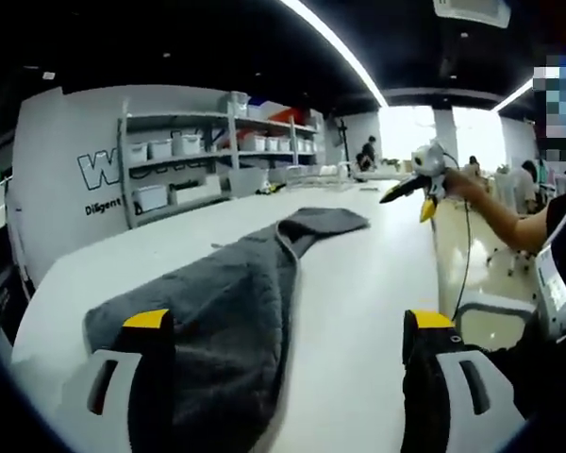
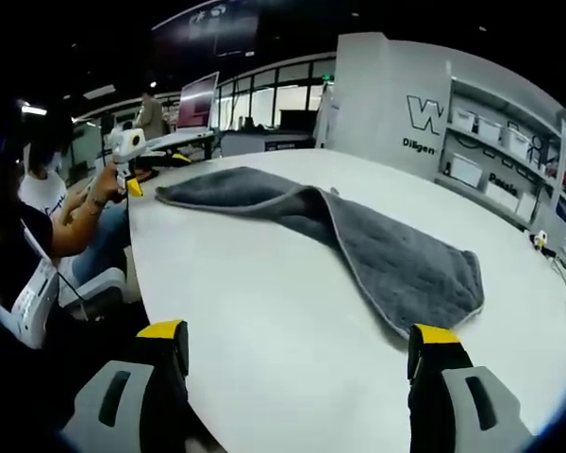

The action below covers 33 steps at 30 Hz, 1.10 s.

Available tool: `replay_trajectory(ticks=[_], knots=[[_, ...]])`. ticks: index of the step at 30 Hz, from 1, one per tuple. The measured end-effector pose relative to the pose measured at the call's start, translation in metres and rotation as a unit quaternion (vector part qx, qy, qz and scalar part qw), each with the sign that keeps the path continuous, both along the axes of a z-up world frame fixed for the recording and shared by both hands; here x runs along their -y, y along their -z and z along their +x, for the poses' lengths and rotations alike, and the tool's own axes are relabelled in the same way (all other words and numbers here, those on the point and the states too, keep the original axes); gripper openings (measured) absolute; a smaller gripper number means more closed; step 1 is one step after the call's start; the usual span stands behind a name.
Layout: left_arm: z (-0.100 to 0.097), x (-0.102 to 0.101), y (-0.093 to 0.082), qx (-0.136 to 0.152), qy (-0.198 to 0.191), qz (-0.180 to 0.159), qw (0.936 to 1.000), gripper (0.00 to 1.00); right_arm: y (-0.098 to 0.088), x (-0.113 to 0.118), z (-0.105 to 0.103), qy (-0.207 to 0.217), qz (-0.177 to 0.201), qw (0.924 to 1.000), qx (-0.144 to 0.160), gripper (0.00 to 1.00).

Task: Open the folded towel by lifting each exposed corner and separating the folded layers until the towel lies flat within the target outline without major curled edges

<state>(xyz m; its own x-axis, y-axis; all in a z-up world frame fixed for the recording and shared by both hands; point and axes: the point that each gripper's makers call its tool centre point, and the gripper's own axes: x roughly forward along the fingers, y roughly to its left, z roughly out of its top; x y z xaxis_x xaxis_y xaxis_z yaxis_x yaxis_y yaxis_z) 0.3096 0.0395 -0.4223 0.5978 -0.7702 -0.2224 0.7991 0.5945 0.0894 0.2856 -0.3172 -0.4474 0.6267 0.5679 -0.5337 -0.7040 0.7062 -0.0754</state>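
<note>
Two jaws of the left gripper (image 1: pixel 288 326) rise at the bottom of the left gripper view, yellow-tipped, spread wide, holding nothing. The left jaw stands in front of the near end of the towel (image 1: pixel 228 307); whether it touches the cloth, cannot tell. Right jaw is over bare counter (image 1: pixel 358 283) near its edge.

Towel is dark grey with a paler hem, lying on the white counter, partly folded: one layer doubled over along its length, running away from the left gripper to a narrower far end. In the right gripper view the same towel (image 2: pixel 358 236) stretches across the middle of the counter (image 2: pixel 264 311), broad end with rounded corner at right, folded narrow end at left.

Right gripper (image 2: pixel 297 340) has its jaws wide apart too, empty, over bare counter, well apart from the towel.

Left gripper also shows in the right gripper view (image 2: pixel 132 160), held in a person's hand (image 2: pixel 104 184) just beside the towel's narrow end at the counter edge. Right gripper shows in the left gripper view (image 1: pixel 420 184), held up by a hand (image 1: pixel 467 187) beyond the counter's right side.

Farther back: shelves (image 1: pixel 208 156) with white bins against a white wall with dark lettering, bright windows (image 1: pixel 453 132), ceiling light strip (image 1: pixel 335 47), people standing far off.
</note>
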Motion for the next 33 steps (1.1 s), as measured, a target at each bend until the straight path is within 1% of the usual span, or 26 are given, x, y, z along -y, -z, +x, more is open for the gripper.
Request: replay_trajectory(ticks=[2,4,7,9,12,14,16,20,23,25,28,31,33], knots=[[0.0,-0.002,-0.005,0.004,-0.002,-0.015,0.9999,0.99,-0.002,-0.002,0.002,-0.003,0.0,1.0,0.001,0.99],[0.001,-0.002,-0.005,0.004,-0.005,-0.016,0.9998,0.99,-0.004,-0.005,0.005,-0.006,0.001,1.0,0.006,0.98],[-0.001,-0.003,0.0,-0.002,-0.006,-0.002,1.0,0.99,-0.006,-0.009,0.008,-0.005,-0.007,0.9998,0.015,0.98],[-0.002,-0.003,0.002,-0.003,-0.005,0.001,1.0,0.99,-0.008,-0.014,0.011,-0.01,-0.01,0.9997,0.019,0.98],[-0.005,-0.002,0.004,-0.009,0.001,0.008,0.9999,0.99,-0.014,-0.021,0.021,-0.008,-0.009,0.9994,0.033,0.96],[-0.006,-0.001,0.004,-0.009,0.002,0.012,0.9999,0.99,-0.016,-0.023,0.031,-0.005,-0.029,0.9985,0.046,0.95],[-0.009,0.0,0.004,-0.01,0.004,0.013,0.9999,0.99,-0.018,-0.029,0.039,-0.003,-0.032,0.9981,0.053,0.93],[-0.014,0.003,0.004,-0.012,0.008,0.01,0.9999,0.99,-0.02,-0.045,0.058,-0.008,-0.024,0.9973,0.068,0.85],[-0.015,0.004,0.005,-0.012,0.01,0.017,0.9997,0.99,-0.019,-0.056,0.071,-0.014,-0.032,0.9965,0.076,0.8],[-0.014,0.004,0.004,-0.01,0.008,0.018,0.9998,0.99,-0.018,-0.061,0.079,-0.015,-0.035,0.9963,0.078,0.79],[-0.015,0.005,-0.004,-0.005,0.008,0.005,0.9999,0.99,-0.019,-0.072,0.093,-0.015,-0.034,0.9957,0.085,0.74],[-0.017,0.006,-0.008,0.001,0.005,0.005,1.0,0.99,-0.02,-0.08,0.104,-0.018,-0.031,0.9957,0.085,0.66],[-0.017,0.006,-0.008,0.0,0.004,0.009,1.0,0.99,-0.023,-0.088,0.112,-0.016,-0.035,0.9947,0.095,0.6]])
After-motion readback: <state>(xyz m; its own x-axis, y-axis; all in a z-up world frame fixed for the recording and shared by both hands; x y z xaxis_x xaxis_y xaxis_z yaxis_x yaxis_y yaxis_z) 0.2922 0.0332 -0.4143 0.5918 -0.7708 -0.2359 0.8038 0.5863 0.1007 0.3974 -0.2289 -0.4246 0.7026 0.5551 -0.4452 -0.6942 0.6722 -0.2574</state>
